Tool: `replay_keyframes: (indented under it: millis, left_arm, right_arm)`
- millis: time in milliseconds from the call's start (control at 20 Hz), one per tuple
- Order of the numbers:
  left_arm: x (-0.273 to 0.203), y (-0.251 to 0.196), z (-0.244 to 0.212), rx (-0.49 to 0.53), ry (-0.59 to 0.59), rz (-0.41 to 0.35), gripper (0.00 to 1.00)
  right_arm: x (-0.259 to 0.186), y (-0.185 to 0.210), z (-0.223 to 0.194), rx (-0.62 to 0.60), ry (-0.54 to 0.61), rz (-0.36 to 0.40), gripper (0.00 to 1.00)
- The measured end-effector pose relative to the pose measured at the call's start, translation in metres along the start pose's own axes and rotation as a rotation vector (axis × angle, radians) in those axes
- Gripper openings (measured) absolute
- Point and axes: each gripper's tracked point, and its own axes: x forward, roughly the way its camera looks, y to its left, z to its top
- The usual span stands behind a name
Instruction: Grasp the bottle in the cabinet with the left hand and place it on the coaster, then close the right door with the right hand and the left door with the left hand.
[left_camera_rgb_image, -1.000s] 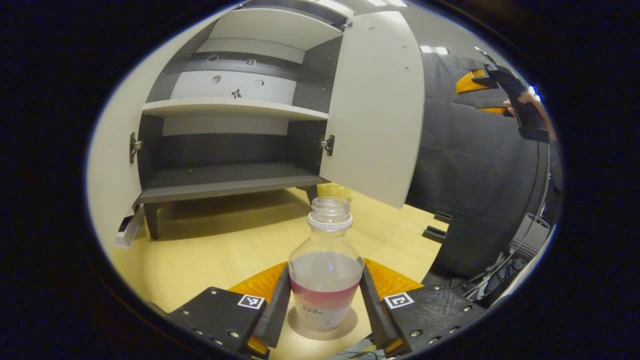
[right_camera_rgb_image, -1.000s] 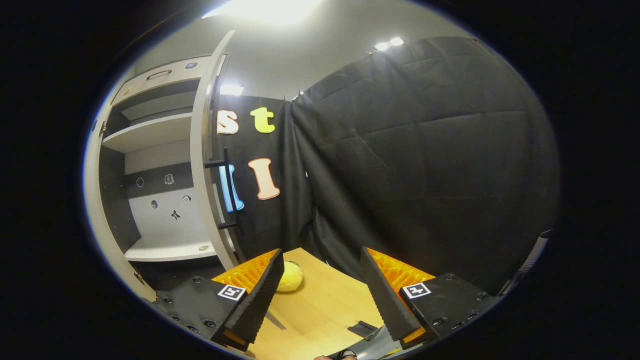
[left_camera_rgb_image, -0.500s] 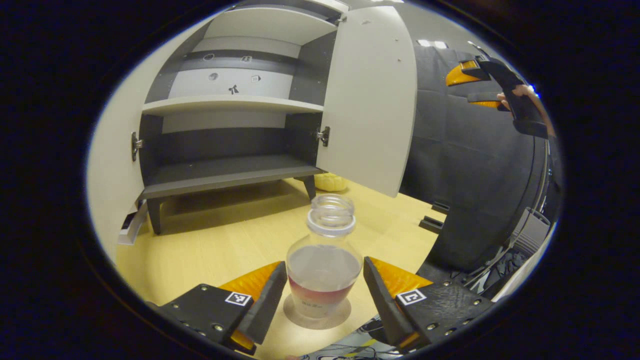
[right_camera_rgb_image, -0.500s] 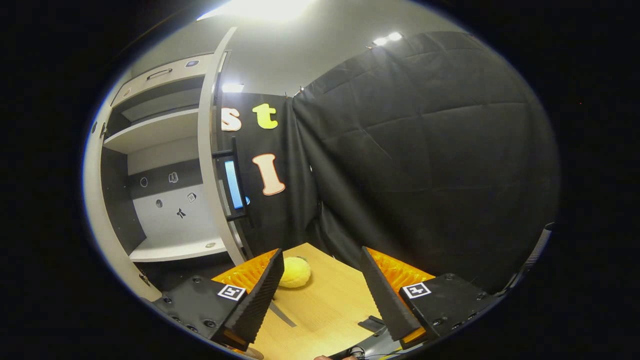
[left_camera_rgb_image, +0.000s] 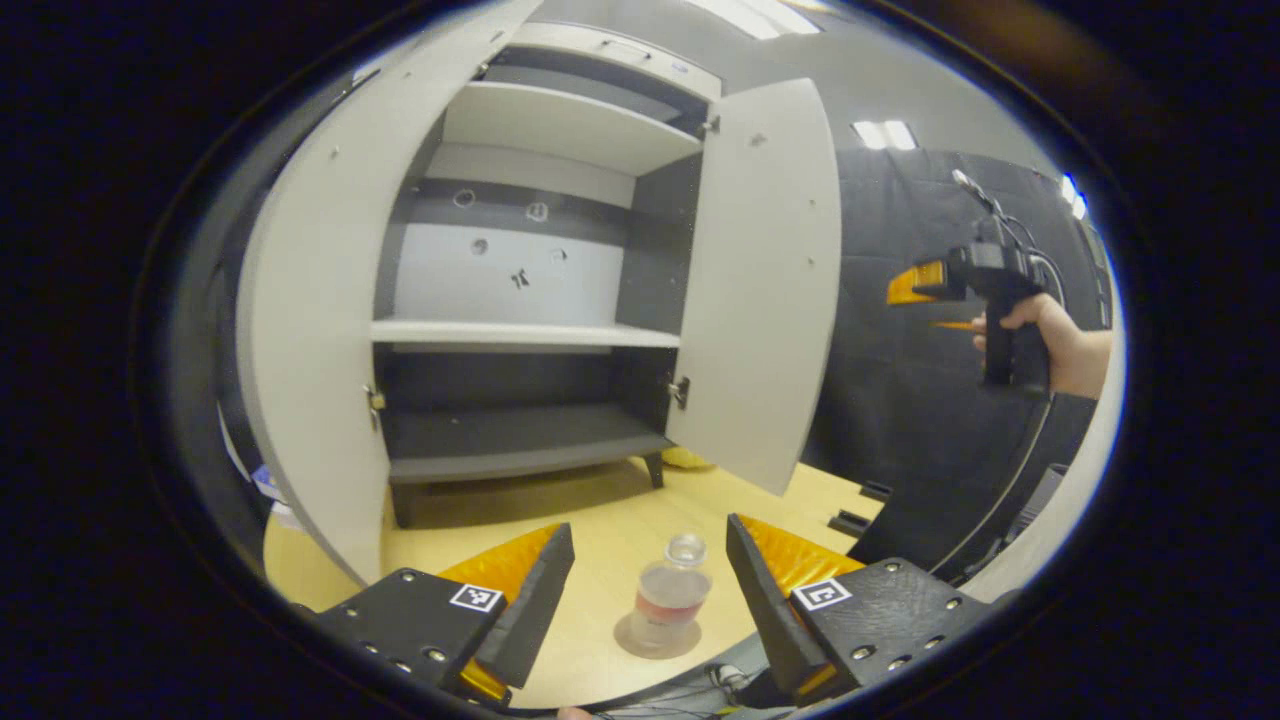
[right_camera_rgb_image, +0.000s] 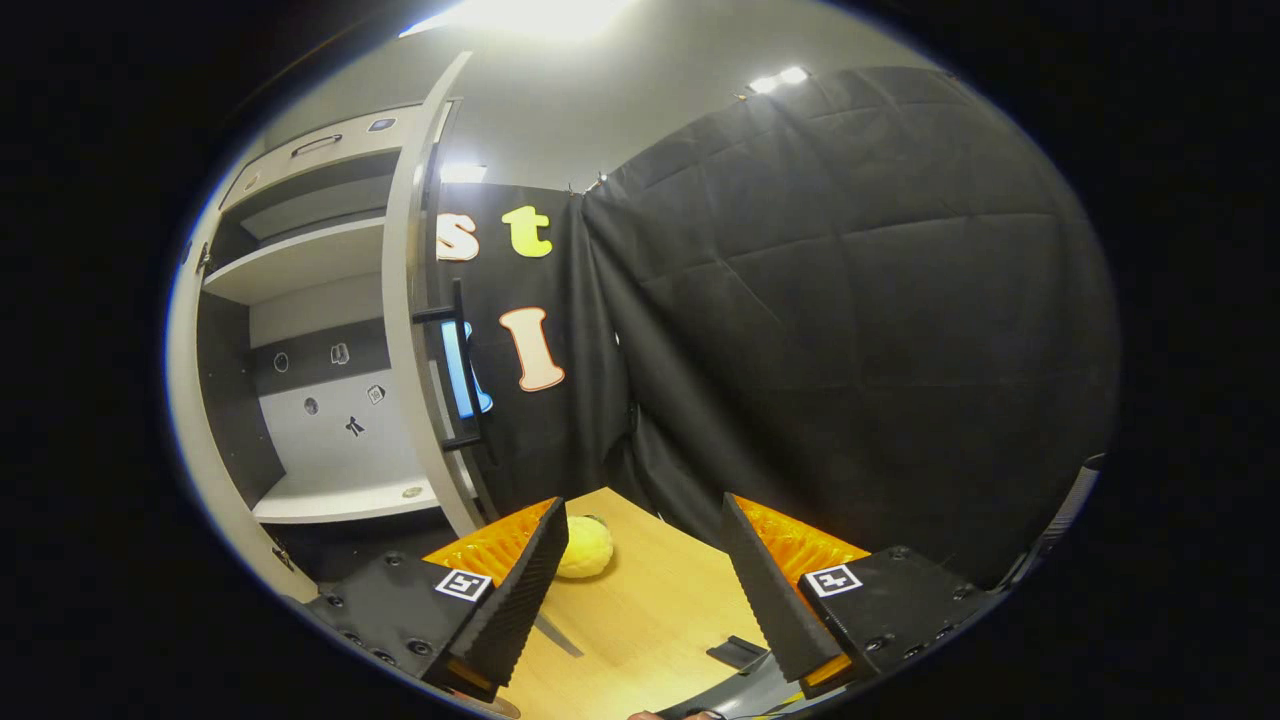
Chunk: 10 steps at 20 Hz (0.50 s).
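A clear uncapped bottle (left_camera_rgb_image: 671, 596) with a reddish label stands upright on a round coaster (left_camera_rgb_image: 655, 640) on the wooden table. My left gripper (left_camera_rgb_image: 650, 590) is open, pulled back and raised above the bottle, touching nothing. The cabinet (left_camera_rgb_image: 520, 300) stands behind with both doors open: the left door (left_camera_rgb_image: 310, 340) and the right door (left_camera_rgb_image: 765, 270). In the left gripper view a hand holds the right gripper (left_camera_rgb_image: 935, 300) off to the right of the right door. In the right gripper view my right gripper (right_camera_rgb_image: 645, 575) is open and holds nothing, facing the right door's edge (right_camera_rgb_image: 410, 330) and its black handle (right_camera_rgb_image: 462, 375).
A yellow ball (right_camera_rgb_image: 585, 548) lies on the table (right_camera_rgb_image: 650, 610) beside the cabinet's right side. Small black items (left_camera_rgb_image: 860, 505) sit at the table's right edge near the black cloth wall (right_camera_rgb_image: 850, 300). Cables (left_camera_rgb_image: 700, 685) hang at the table's near edge.
My left gripper has drawn back and up from the bottle, which now looks small and far on its coaster. The right gripper has barely shifted near the right door.
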Motion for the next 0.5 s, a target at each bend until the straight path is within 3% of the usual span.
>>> replay_keyframes:
  millis: [250, 500]
  left_arm:
    - [-0.009, 0.055, 0.119, 0.045, -0.123, 0.289, 0.89]
    - [0.000, 0.075, 0.183, 0.003, -0.138, 0.463, 0.89]
  right_arm:
    - [0.040, 0.001, 0.029, -0.063, -0.062, 0.054, 0.98]
    - [0.078, 0.023, 0.060, -0.134, -0.104, 0.179, 0.98]
